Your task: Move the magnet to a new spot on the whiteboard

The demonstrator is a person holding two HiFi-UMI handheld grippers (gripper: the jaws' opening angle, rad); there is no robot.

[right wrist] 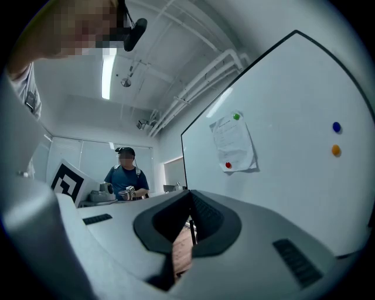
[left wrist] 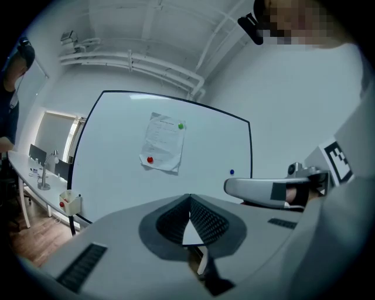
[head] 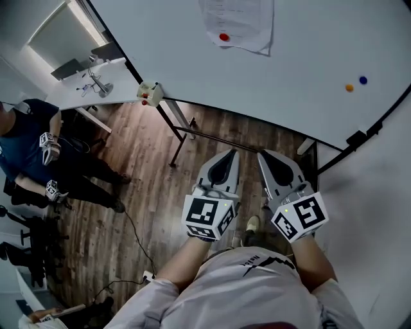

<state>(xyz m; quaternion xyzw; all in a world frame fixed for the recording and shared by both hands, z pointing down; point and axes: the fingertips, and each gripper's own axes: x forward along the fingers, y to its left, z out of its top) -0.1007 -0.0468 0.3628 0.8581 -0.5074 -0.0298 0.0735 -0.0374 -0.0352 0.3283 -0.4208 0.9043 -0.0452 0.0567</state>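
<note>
Four magnets dot the whiteboard (head: 302, 58), and none is held. A red magnet (head: 224, 37) pins the lower part of a sheet of paper (head: 241, 19), and a green magnet (left wrist: 180, 125) holds its top corner. A blue magnet (head: 363, 80) and an orange magnet (head: 349, 87) sit close together on bare board. In the head view the red one lies at about twelve o'clock from the grippers, and the blue and orange pair at about two o'clock. Which one is meant to move I cannot tell. I judge the job not started: the reach, the pinch, the lift and the new placing are all left to do.

The left gripper (head: 232, 153) and right gripper (head: 262, 154) are held side by side before the person's chest, well apart from the board. Each has its jaws pressed together on nothing.

The magnets are small, glossy, round buttons. The board is smooth and white inside a thin dark frame, and the paper is thin and curls at its lower edge. Both grippers are pale grey plastic shells with dark ribbed pads that taper to a point. Below them the floor (head: 160, 180) is brown wood plank.
</note>
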